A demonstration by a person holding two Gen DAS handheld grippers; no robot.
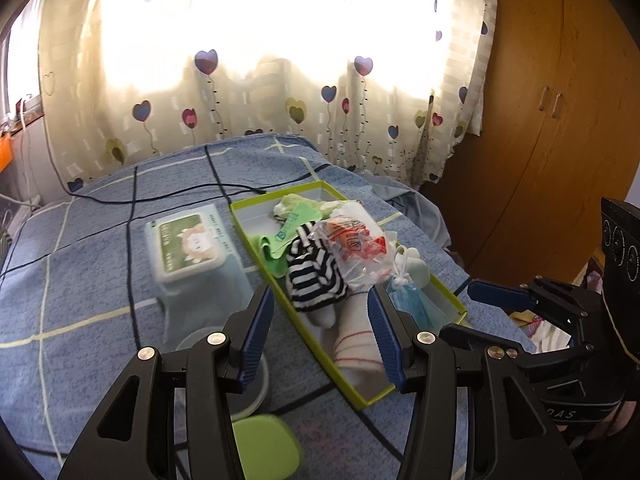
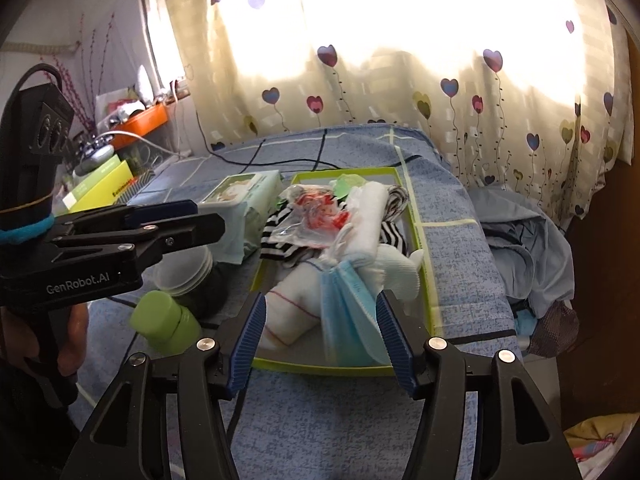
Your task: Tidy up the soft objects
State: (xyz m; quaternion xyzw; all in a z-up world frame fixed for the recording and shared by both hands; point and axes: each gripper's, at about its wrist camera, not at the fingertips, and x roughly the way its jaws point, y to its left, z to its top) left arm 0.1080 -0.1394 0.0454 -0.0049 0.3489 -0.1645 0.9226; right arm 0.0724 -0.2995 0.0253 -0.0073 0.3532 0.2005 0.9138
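Observation:
A shallow lime-rimmed box (image 1: 276, 194) (image 2: 312, 366) lies on the blue checked bedcover, heaped with soft things. In it are a black-and-white striped sock (image 1: 316, 276) (image 2: 276, 240), a white sock with red lines (image 1: 356, 340) (image 2: 288, 308), a clear bag with red print (image 1: 356, 248) (image 2: 316, 216) and a blue face mask (image 1: 416, 304) (image 2: 348, 312). My left gripper (image 1: 320, 320) (image 2: 200, 220) hovers open over the box's near end. My right gripper (image 2: 320, 336) (image 1: 468, 312) is open at the box's near right corner. The mask lies between its fingers, ungripped.
A pack of wipes (image 1: 188, 248) (image 2: 240, 196) sits left of the box. Stacked clear cups (image 2: 180, 276) and a green-capped bottle (image 2: 164, 320) stand nearer. Black cables (image 1: 130, 240) cross the bed. Crumpled blue clothes (image 2: 520, 240) lie off its right edge, by a wooden wardrobe (image 1: 560, 160).

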